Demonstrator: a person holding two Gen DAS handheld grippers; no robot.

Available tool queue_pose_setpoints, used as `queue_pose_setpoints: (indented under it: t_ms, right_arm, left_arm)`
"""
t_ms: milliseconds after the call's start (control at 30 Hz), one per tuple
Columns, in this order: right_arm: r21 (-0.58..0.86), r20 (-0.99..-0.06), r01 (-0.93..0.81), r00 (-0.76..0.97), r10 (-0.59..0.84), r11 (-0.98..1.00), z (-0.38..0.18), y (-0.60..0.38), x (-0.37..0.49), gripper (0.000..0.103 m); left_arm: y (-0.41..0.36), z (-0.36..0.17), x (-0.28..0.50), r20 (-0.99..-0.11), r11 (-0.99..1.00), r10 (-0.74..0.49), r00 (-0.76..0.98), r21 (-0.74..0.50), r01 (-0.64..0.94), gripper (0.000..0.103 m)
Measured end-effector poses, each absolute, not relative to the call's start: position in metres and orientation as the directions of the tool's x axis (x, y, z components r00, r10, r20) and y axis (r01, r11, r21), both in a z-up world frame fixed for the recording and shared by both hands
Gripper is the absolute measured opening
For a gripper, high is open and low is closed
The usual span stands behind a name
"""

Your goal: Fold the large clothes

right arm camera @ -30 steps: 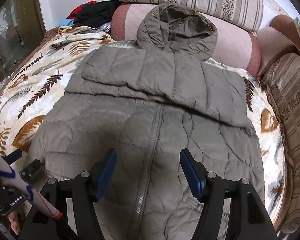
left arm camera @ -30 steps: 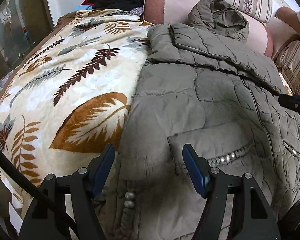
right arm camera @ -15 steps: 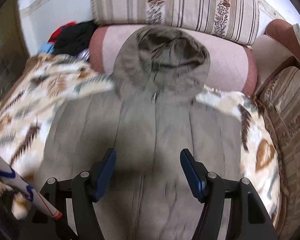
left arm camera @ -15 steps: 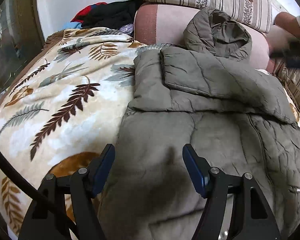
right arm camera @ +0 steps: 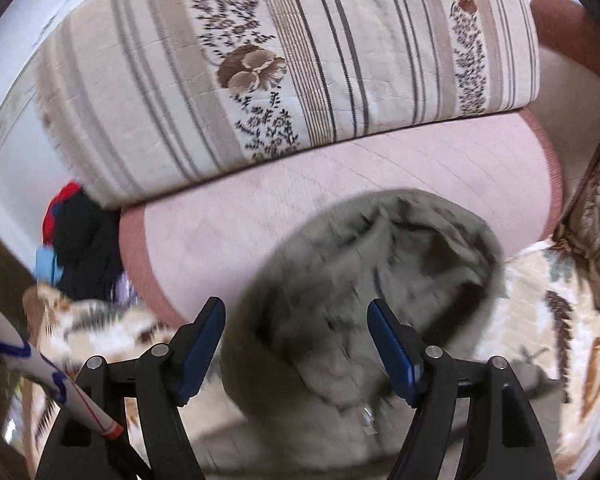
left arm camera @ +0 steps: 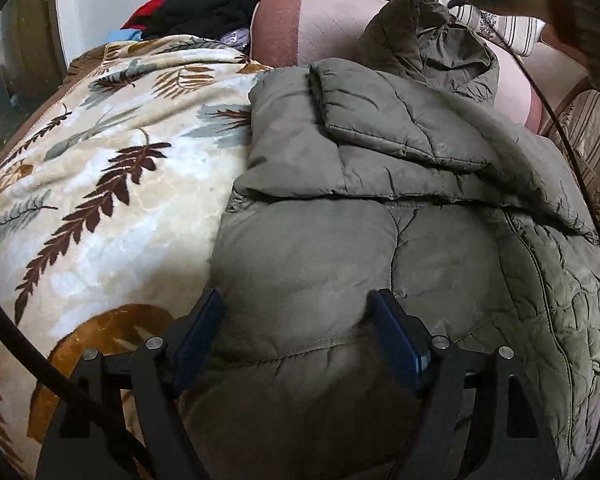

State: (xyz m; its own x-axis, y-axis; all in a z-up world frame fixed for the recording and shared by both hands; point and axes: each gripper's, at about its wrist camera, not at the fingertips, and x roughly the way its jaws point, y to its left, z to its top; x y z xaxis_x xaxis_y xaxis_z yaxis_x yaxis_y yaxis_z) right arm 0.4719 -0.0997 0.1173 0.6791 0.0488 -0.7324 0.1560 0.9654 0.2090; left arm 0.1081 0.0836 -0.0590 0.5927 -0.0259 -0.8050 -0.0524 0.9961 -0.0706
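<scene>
Olive-green quilted puffer jacket (left arm camera: 380, 240) fills the frame's centre and right, sleeves folded across. My left claw (left arm camera: 296, 344) has just widened, empty; my right claw (right arm camera: 296, 344), likewise empty, nears the hood (right arm camera: 380, 280) (blurred). I should pinch its rim squarely.

An olive-green quilted jacket (left arm camera: 400, 240) lies on a cream blanket (left arm camera: 100, 200) printed with brown, rust and grey-blue feather-like leaves. Behind it, a pale pink bolster (right arm camera: 340, 208) with darker rose ends sits under a beige cushion (right arm camera: 300, 60) striped in tan and dark brown, with brown flowers and dark sprigs. Red, black and light blue clothes (left arm camera: 188, 12) are piled beyond.
</scene>
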Motion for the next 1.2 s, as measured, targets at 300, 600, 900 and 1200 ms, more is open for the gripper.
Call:
queue_pose_setpoints:
  t_ms: [300, 600, 900, 1200]
  right_arm:
    - [0.204, -0.804, 0.192, 0.592, 0.053, 0.96, 0.07, -0.105, 0.509, 0.009]
    - [0.158, -0.746, -0.009, 0.655, 0.125, 0.987, 0.14, -0.095, 0.368, 0.006]
    - [0.196, -0.764, -0.105, 0.606, 0.219, 0.975, 0.112, -0.084, 0.17, 0.006]
    - [0.208, -0.882, 0.023, 0.436, 0.178, 0.978, -0.033, -0.061, 0.191, 0.006]
  left_arm:
    - [0.081, -0.063, 0.111, -0.812, 0.997, -0.029, 0.583, -0.067, -0.044, 0.081]
    - [0.081, -0.061, 0.107, -0.81, 0.997, -0.026, 0.586, -0.063, -0.043, 0.082]
    - [0.127, -0.028, 0.082, -0.756, 0.961, -0.123, 0.643, -0.253, -0.114, 0.081]
    - [0.147, -0.036, 0.089, -0.767, 0.96, -0.023, 0.641, -0.196, -0.2, 0.081]
